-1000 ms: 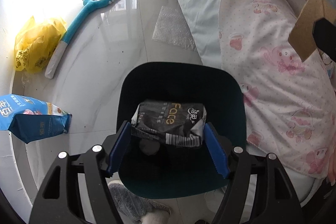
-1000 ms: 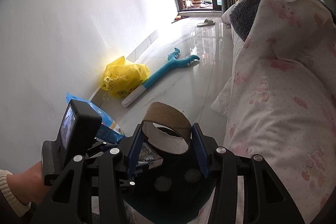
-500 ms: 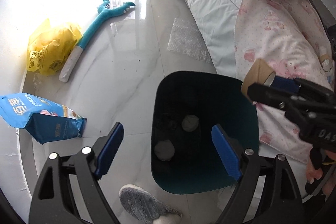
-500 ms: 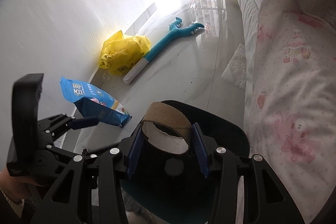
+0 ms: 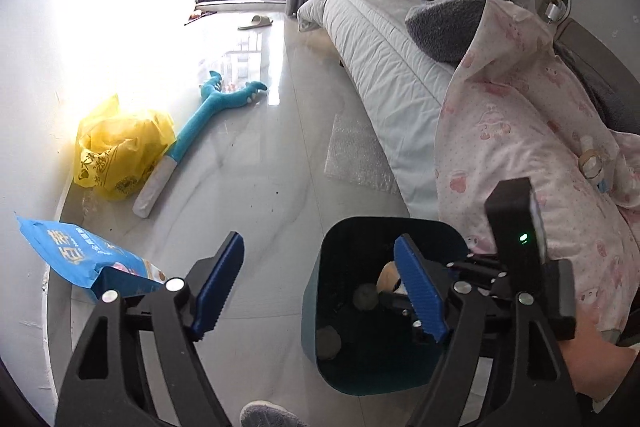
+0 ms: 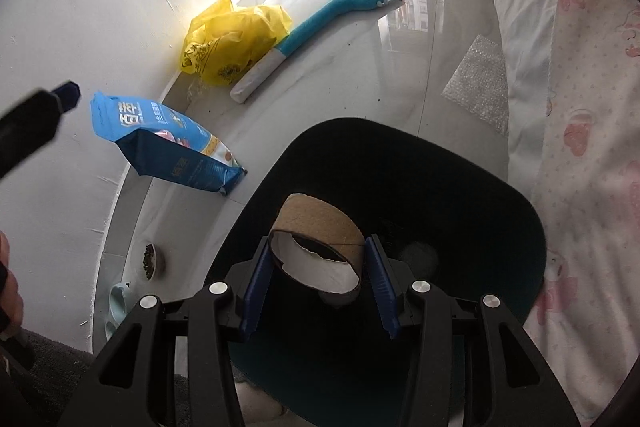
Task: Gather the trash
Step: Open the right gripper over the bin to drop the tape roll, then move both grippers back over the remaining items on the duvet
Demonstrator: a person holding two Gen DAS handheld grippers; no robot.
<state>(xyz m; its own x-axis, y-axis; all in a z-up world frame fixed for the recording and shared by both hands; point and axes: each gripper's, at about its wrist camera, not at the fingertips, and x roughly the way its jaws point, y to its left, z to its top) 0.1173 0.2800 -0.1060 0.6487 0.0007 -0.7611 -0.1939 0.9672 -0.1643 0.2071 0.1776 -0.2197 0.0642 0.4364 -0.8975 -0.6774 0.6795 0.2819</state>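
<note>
Right wrist view: my right gripper holds a cardboard tape core across its width, one blue pad on each side of the ring, directly over the mouth of the dark teal bin. I judge the core light and fairly stiff, but a hollow ring will crush into an oval under a hard squeeze, so a modest pinch on opposite walls, as now, suits it. A torn paper lining shows inside, which may snag. The ring's short axis, its open bore, runs roughly along my fingers and tilts down toward the bin; it has no real long axis, being wider than it is deep. In the left wrist view my left gripper is empty, its jaws closing on nothing, beside the bin, where the core shows just inside the rim.
</note>
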